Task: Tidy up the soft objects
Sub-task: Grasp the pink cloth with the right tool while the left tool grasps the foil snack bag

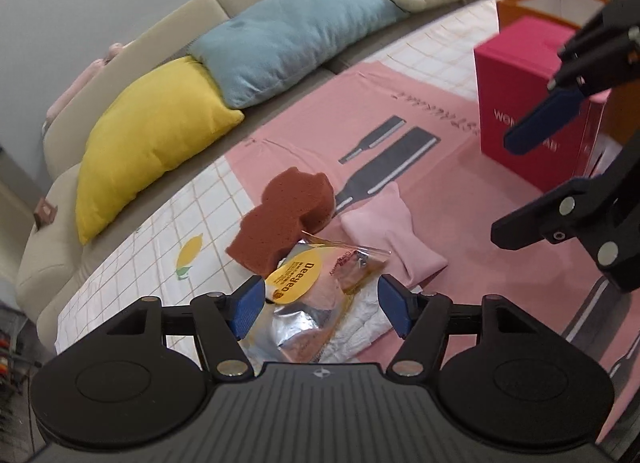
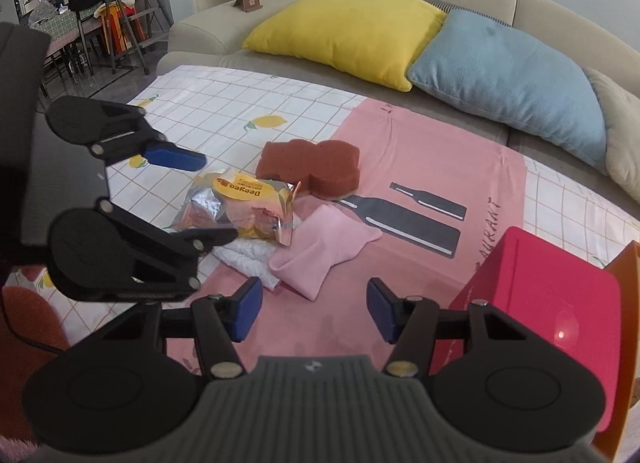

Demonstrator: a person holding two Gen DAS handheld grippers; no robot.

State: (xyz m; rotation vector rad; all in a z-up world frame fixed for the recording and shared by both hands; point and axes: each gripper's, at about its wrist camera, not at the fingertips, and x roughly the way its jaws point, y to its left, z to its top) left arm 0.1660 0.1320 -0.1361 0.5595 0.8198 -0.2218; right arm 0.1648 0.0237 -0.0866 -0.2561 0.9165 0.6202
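Observation:
A brown sponge (image 1: 286, 215) (image 2: 310, 165), a snack packet with a yellow label (image 1: 310, 299) (image 2: 244, 207), a pink soft pouch (image 1: 390, 239) (image 2: 324, 255) and a white cloth (image 1: 360, 327) (image 2: 250, 257) lie together on the table. My left gripper (image 1: 320, 305) is open, its blue pads on either side of the packet. In the right wrist view the left gripper (image 2: 192, 199) hovers over the packet. My right gripper (image 2: 314, 309) is open and empty, above the pink cloth just short of the pouch.
A magenta box (image 1: 528, 111) (image 2: 552, 315) with an orange box (image 1: 548, 3) behind it stands at the right. A beige sofa with yellow (image 2: 348, 29) and blue (image 2: 512, 79) cushions borders the table's far side. A checked and pink tablecloth (image 2: 224, 111) covers the table.

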